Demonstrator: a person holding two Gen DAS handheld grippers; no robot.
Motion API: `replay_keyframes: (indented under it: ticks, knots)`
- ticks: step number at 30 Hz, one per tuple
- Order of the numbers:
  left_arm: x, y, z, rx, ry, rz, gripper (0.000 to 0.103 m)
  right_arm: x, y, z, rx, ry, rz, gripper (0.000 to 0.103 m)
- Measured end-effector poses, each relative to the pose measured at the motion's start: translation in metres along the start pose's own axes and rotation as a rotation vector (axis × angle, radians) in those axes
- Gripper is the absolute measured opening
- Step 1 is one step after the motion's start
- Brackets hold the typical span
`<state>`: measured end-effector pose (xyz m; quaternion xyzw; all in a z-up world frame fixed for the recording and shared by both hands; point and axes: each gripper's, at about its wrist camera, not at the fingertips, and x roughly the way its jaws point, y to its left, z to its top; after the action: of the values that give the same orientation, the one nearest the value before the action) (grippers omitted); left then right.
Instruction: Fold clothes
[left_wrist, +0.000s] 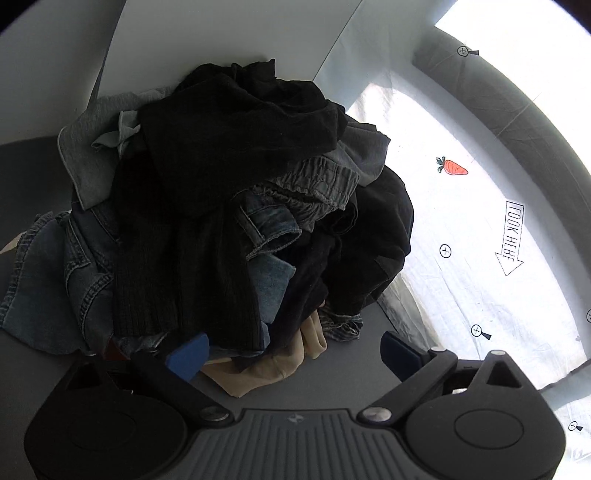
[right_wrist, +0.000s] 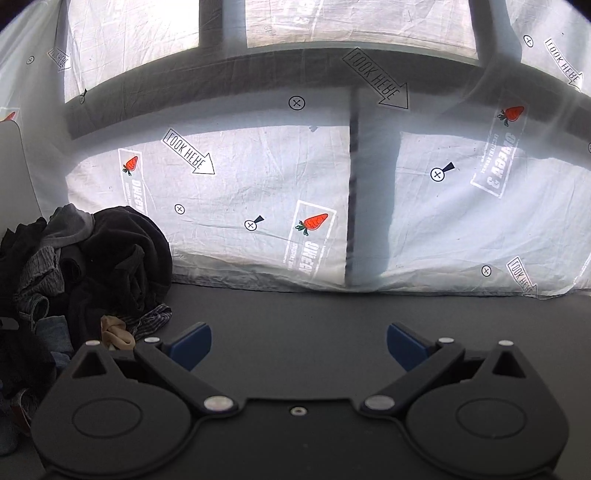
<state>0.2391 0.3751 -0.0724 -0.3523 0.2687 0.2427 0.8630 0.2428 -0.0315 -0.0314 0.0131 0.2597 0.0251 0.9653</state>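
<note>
Pile of clothes (left_wrist: 236, 206): heaped high on a grey counter (left_wrist: 351, 380), mostly black garments on top.
Jeans (left_wrist: 55, 273): blue denim, spilling out at the pile's left.
Tan garment (left_wrist: 273, 365): at the pile's near edge.
Left tool (left_wrist: 291, 356): blue fingers (left_wrist: 186, 360) spread wide, empty; one overlaps the pile's edge.
Backdrop (left_wrist: 480, 221): white sheet with a carrot print (left_wrist: 452, 167).

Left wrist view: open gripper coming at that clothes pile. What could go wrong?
1. The clothes pile is tangled, so the open left gripper may pinch the beige garment together with the black knit.
2. Pulling a bottom piece could topple the pile.
3. The right gripper faces bare table, away from the pile.
</note>
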Motion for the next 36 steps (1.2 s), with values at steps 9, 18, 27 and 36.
replay_keyframes:
  ticks: [9, 18, 27, 36]
  knots:
    - [0.104, -0.025, 0.049, 0.722, -0.201, 0.276, 0.061, 0.087, 0.06, 0.011, -0.026, 0.117, -0.02, 0.1]
    - [0.102, -0.021, 0.058, 0.638, -0.262, 0.372, 0.019, 0.096, 0.071, 0.01, -0.012, 0.147, -0.047, 0.088]
    - [-0.013, -0.081, 0.02, 0.684, -0.36, 0.091, 0.012, 0.046, 0.015, 0.0, 0.069, 0.072, 0.05, 0.087]
    - [-0.133, -0.219, -0.15, 0.794, -0.277, -0.331, 0.011, -0.046, -0.123, -0.039, 0.207, -0.008, 0.022, 0.087]
